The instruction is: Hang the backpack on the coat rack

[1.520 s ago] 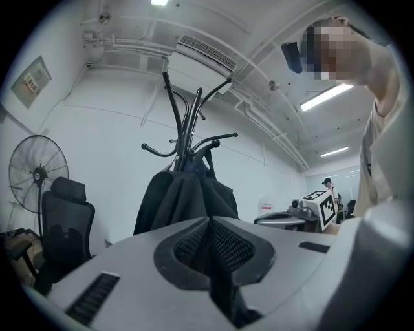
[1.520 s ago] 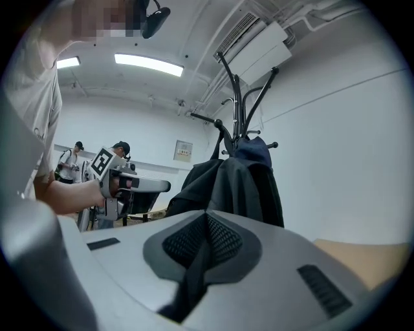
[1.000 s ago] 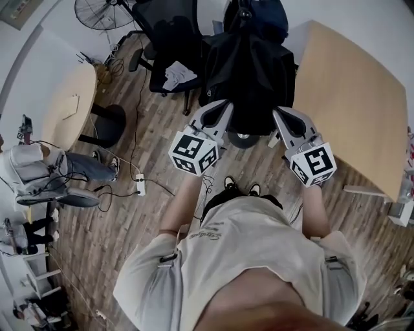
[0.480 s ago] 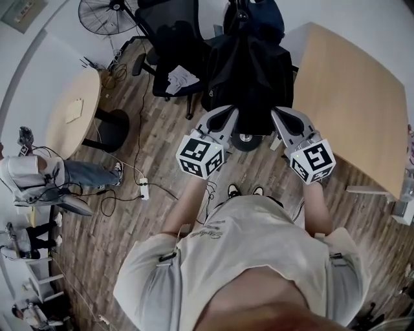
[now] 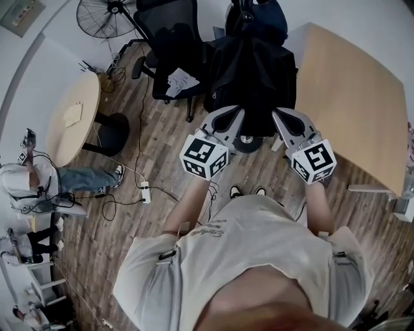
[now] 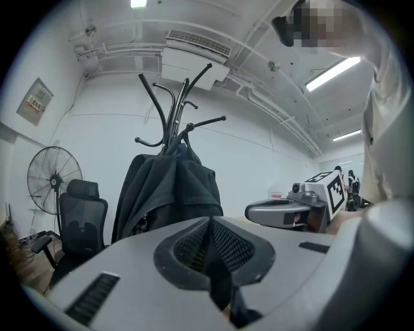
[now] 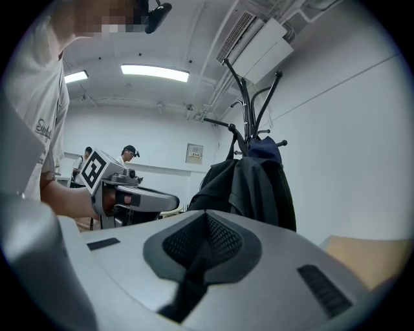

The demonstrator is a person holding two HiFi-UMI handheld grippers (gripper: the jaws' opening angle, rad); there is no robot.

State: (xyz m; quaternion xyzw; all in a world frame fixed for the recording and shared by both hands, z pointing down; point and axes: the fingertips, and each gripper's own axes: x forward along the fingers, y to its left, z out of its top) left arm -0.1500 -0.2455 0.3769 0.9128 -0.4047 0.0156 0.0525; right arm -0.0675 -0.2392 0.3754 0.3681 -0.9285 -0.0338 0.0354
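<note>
Two grippers (image 5: pixel 234 115) (image 5: pixel 279 116), one coat rack (image 6: pixel 173 106) at twelve o'clock, two tables (image 5: pixel 74 119) (image 5: pixel 349 97), one fan (image 5: pixel 103 11), one office chair (image 5: pixel 169 29)

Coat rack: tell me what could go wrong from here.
The left tool and right tool each seem to pinch only a thin dark strap, which could slip. The coat rack is draped in dark coats, so the strap may snag cloth instead of a free hook. Its small round base may tip under added load.
</note>
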